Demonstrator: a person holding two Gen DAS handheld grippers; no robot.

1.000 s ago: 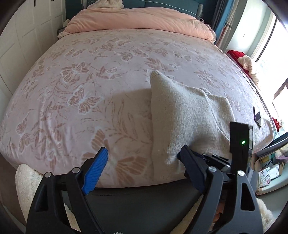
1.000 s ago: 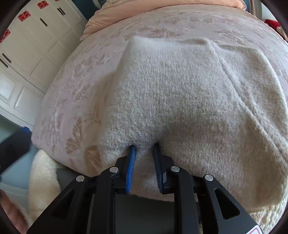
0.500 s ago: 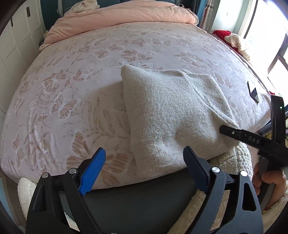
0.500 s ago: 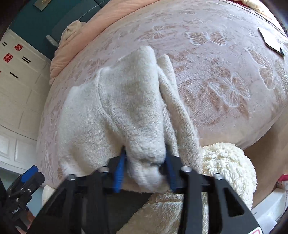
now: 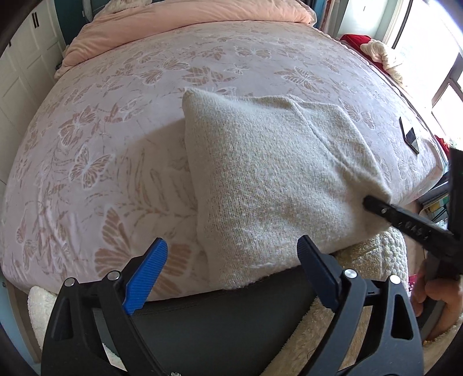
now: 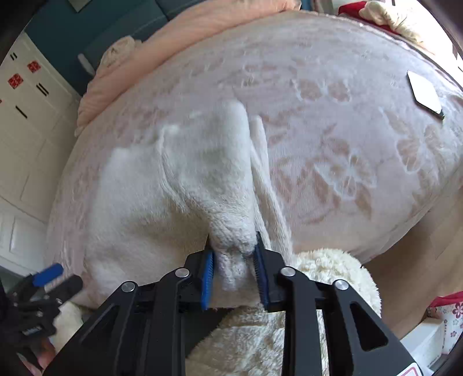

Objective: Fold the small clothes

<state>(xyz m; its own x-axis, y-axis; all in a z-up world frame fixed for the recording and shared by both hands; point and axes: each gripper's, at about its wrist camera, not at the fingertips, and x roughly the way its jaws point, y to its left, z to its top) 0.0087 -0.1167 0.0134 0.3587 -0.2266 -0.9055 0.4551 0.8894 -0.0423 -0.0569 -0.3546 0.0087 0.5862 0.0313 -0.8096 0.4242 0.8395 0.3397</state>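
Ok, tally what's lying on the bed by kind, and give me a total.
Cream knit garment: 1
Dark phone-like slab: 1
Pink duvet bundle: 1
Total: 3

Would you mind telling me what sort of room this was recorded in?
Most likely a bedroom: a wide bed with a butterfly-print cover, a pink duvet bunched at its head, and white wardrobe doors alongside.
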